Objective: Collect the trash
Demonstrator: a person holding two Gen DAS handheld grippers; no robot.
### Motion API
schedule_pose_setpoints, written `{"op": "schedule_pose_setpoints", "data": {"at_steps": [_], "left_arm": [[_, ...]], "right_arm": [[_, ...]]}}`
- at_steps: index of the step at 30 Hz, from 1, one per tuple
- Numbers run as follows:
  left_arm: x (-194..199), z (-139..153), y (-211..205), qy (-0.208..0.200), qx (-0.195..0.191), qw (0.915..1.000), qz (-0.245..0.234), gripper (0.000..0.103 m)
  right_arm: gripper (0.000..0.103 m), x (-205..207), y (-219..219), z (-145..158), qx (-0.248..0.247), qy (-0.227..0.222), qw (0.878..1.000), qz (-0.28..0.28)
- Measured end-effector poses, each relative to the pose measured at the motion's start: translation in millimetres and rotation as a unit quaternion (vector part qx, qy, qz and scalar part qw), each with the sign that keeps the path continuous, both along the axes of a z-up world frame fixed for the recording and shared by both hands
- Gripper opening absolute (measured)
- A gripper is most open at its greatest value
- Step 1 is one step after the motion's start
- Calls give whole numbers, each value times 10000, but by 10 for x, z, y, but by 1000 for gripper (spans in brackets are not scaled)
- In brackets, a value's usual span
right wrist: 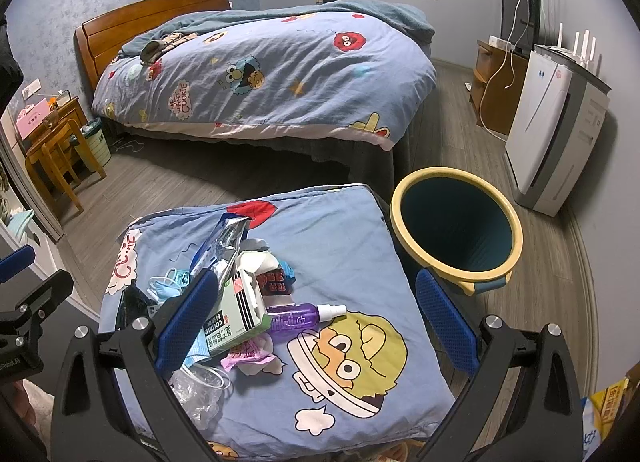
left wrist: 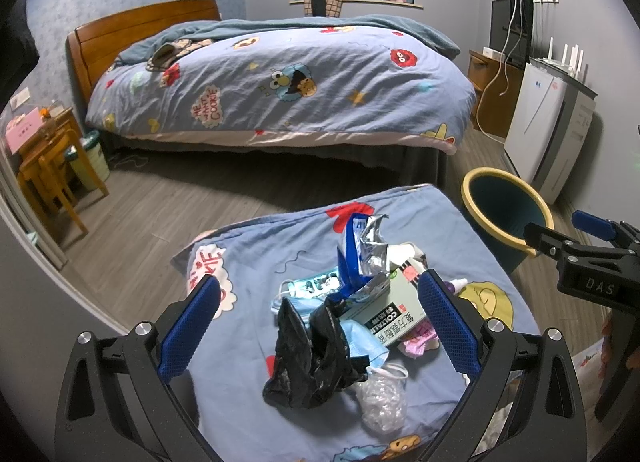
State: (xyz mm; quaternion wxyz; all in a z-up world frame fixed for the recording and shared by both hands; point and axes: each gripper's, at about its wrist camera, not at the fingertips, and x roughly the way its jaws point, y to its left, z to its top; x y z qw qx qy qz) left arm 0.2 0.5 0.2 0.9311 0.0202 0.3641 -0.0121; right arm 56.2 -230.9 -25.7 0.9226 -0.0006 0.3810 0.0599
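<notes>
A heap of trash lies on a blue cartoon-print cloth point(left wrist: 248, 394) point(right wrist: 344, 246): a black plastic bag point(left wrist: 316, 354), a blue face mask point(left wrist: 360, 338), a green-white medicine box point(left wrist: 394, 308) point(right wrist: 234, 316), a torn foil packet point(left wrist: 366, 250) point(right wrist: 226, 240), a clear plastic wad point(left wrist: 382, 402) point(right wrist: 196, 390), a pink wrapper point(right wrist: 246, 356) and a purple spray bottle point(right wrist: 298, 318). My left gripper point(left wrist: 320, 326) is open above the black bag. My right gripper point(right wrist: 316, 318) is open over the spray bottle. A dark bin with a yellow rim point(right wrist: 456, 222) point(left wrist: 506, 214) stands to the right of the cloth.
A bed point(left wrist: 280, 78) with a matching duvet fills the back. A wooden chair and nightstand point(left wrist: 48, 158) stand at left beside a small white bin point(left wrist: 90, 160). A white air purifier point(right wrist: 556, 130) and a TV cabinet stand along the right wall. The floor is grey wood.
</notes>
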Motion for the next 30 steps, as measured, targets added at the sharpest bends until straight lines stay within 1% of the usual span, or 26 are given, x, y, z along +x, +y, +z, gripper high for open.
{"op": "schedule_pose_setpoints", "data": {"at_steps": [23, 25, 26, 27, 29, 30], "left_arm": [[8, -10, 7, 50, -12, 10000, 4, 98], [-9, 75, -126, 126, -46, 9999, -2, 98], [19, 53, -146, 169, -58, 9998, -1, 98], [45, -41, -90, 209, -58, 9998, 4, 98], [20, -87, 21, 312, -57, 9995, 33, 98], [49, -244, 45, 394, -73, 9992, 59, 98]], "right_arm": [[97, 11, 0, -1, -16, 7, 10000, -7], [97, 3, 4, -14, -27, 5, 10000, 11], [97, 3, 2, -22, -34, 11, 10000, 4], [97, 0, 6, -46, -21, 21, 10000, 7], [97, 2, 12, -74, 36, 59, 10000, 6], [97, 8, 11, -99, 54, 101, 9999, -33]]}}
